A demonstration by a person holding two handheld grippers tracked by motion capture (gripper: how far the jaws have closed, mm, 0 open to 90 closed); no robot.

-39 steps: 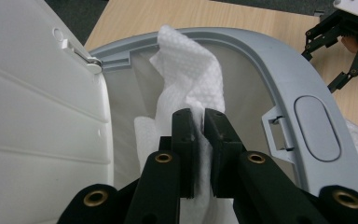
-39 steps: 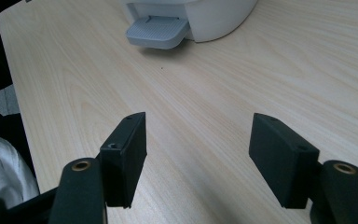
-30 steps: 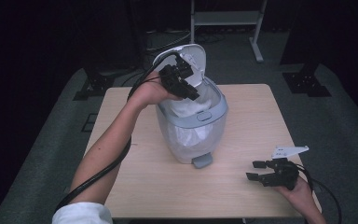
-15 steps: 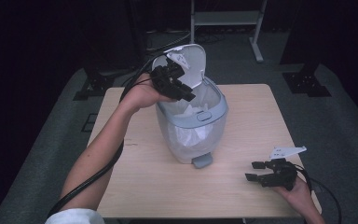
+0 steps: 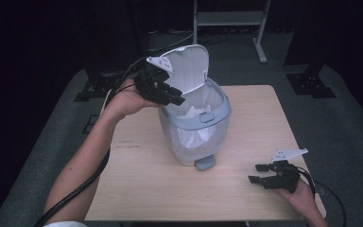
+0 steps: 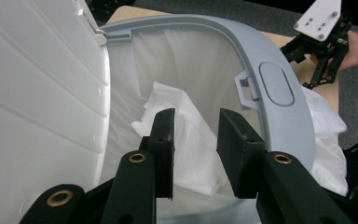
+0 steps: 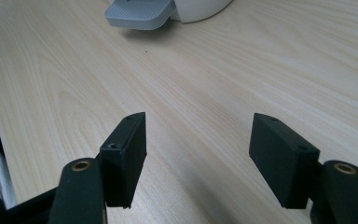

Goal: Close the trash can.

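A pale grey pedal bin [image 5: 194, 139] stands mid-table with its white lid [image 5: 189, 66] tipped up and back. A white liner hangs inside it, and a crumpled white tissue [image 5: 193, 112] [image 6: 168, 100] lies in the liner. My left gripper [image 5: 175, 97] [image 6: 196, 121] hovers at the bin's left rim, beside the lid, pointing into the opening. Its jaws have just been opening; they stand a little apart with nothing between them, the tissue lying beyond. My right gripper [image 5: 255, 173] [image 7: 198, 135] rests open and empty low over the table's front right corner.
The bin's grey foot pedal [image 5: 204, 163] [image 7: 140, 11] sticks out toward the front edge. The wooden table [image 5: 137, 189] has bare room in front of the bin. Dark floor, cables and a metal stand lie beyond the far edge.
My left gripper has drawn leftward from over the bin's mouth to its left rim, jaws a bit wider. The right gripper has stayed put.
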